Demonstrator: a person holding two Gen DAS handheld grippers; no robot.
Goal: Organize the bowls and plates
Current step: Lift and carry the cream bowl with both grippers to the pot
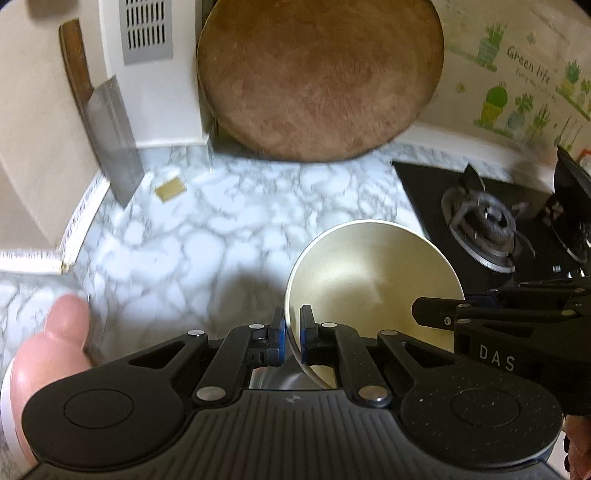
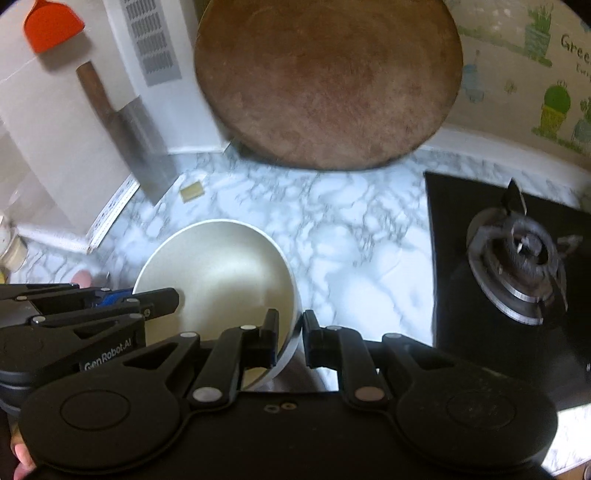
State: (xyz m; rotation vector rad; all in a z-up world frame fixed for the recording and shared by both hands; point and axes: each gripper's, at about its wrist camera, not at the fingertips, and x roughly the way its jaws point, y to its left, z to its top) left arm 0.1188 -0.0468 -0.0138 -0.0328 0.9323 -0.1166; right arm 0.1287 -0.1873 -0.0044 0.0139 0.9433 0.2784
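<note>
Two claws gripped one cream bowl (image 1: 373, 284) from opposite sides above the marble-patterned table (image 1: 207, 229). The left claw (image 1: 292, 336) was clamped on the bowl's left rim, one blue-padded finger inside and one outside the wall. The right claw (image 2: 290, 338) was clamped on the opposite rim, the thin edge caught between its black fingers. In the left wrist view the right claw reached in from the right edge, its tip over the bowl's rim; in the right wrist view the left claw showed at the lower left, its tip at the bowl's near rim. The bowl hung tilted, its empty inside open to both cameras, and whether its base touched the table could not be told.

A round wooden board (image 1: 319, 77) leaned upright against the back wall, its lower edge on the table. To its left a cleaver (image 1: 110, 136) with a wooden handle stood against the corner wall, blade tip down. A small tan square (image 1: 170, 189) lay flat on the table just beside the blade. A black hob with a gas burner (image 2: 517, 254) sat to the right of the bowl. A red scoop (image 2: 51, 27) hung on the wall at upper left. A person's hand (image 1: 55, 347) showed at the lower left of the left wrist view.
</note>
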